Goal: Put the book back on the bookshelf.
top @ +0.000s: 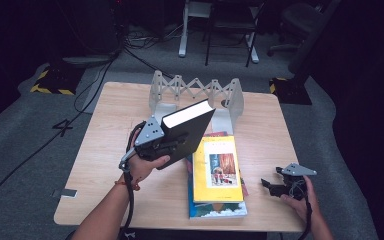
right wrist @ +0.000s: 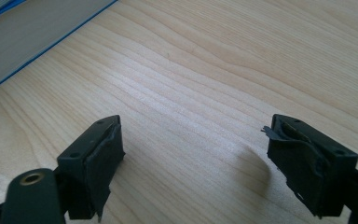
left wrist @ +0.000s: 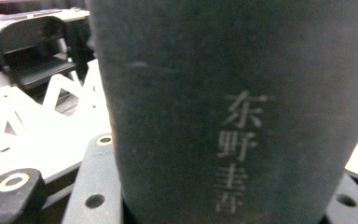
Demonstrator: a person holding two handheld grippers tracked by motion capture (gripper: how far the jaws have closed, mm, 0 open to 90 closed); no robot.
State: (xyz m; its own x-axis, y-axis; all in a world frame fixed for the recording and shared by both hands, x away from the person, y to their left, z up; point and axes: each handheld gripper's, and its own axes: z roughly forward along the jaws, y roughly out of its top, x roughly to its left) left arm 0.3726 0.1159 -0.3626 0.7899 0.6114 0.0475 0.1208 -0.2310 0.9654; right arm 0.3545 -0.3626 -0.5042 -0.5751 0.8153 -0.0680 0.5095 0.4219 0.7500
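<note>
A thick black book (top: 187,131) is held tilted in the air above the table's middle, its pale page edge facing up. My left gripper (top: 172,145) is shut on it near its lower edge. In the left gripper view the book's dark spine (left wrist: 233,112) with pale printed characters stands between the jaws. Under and right of it lies a stack of books topped by a yellow book (top: 217,170). My right gripper (top: 272,186) rests near the table's front right, open, with only bare wood (right wrist: 200,107) between its jaws (right wrist: 193,168).
A white folding book rack (top: 195,92) stands at the back of the wooden table (top: 110,150), also seen behind the spine as a white rack (left wrist: 37,126). A blue-edged book (right wrist: 23,32) lies at the stack's bottom. Chairs and cables are on the floor beyond.
</note>
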